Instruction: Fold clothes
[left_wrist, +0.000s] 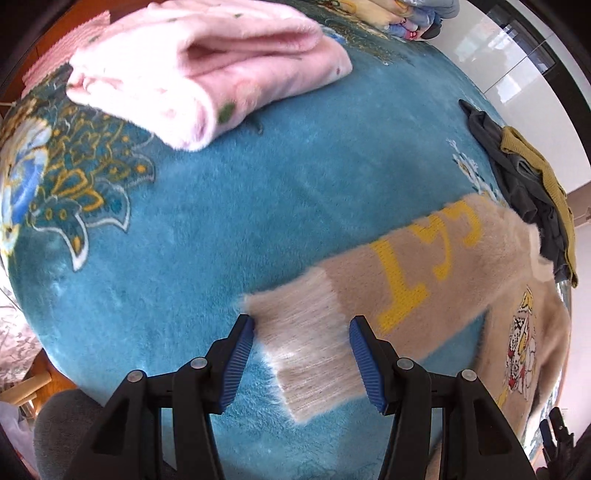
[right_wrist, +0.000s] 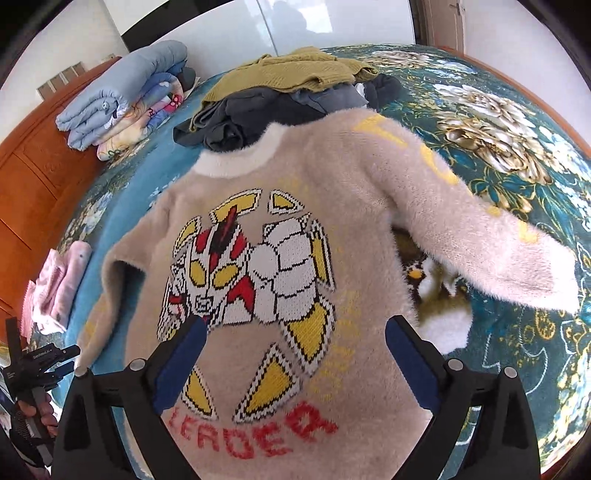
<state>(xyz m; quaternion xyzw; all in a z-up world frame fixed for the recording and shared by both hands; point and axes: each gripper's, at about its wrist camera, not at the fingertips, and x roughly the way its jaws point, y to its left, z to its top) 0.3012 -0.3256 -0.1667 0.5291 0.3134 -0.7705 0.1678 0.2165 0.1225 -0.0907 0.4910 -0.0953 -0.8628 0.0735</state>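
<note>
**Beige sweater spread on the bed, both grippers open over it**

The beige fuzzy sweater lies front-up on the blue floral bedspread, its white collar toward 12 o'clock in the right wrist view and red lettering near the hem at 6 o'clock. A knitted robot-hero figure in red, yellow and white fills the chest. One sleeve with yellow letters reaches out toward 3 o'clock.

The right gripper hangs over the lower body of the sweater, its blue-padded jaws spread wide and holding nothing; whether the pads touch the fabric cannot be told.

In the left wrist view the other sleeve runs from 3 o'clock down to its ribbed cuff, which lies between the fingers of the left gripper. Those jaws also stand wide apart, one to each side of the cuff, not clamped on it.

A folded pink fleece garment sits at 11 o'clock in that view. A heap of grey and mustard clothes lies just beyond the collar, and folded quilts rest at 10 o'clock by the wooden headboard.
</note>
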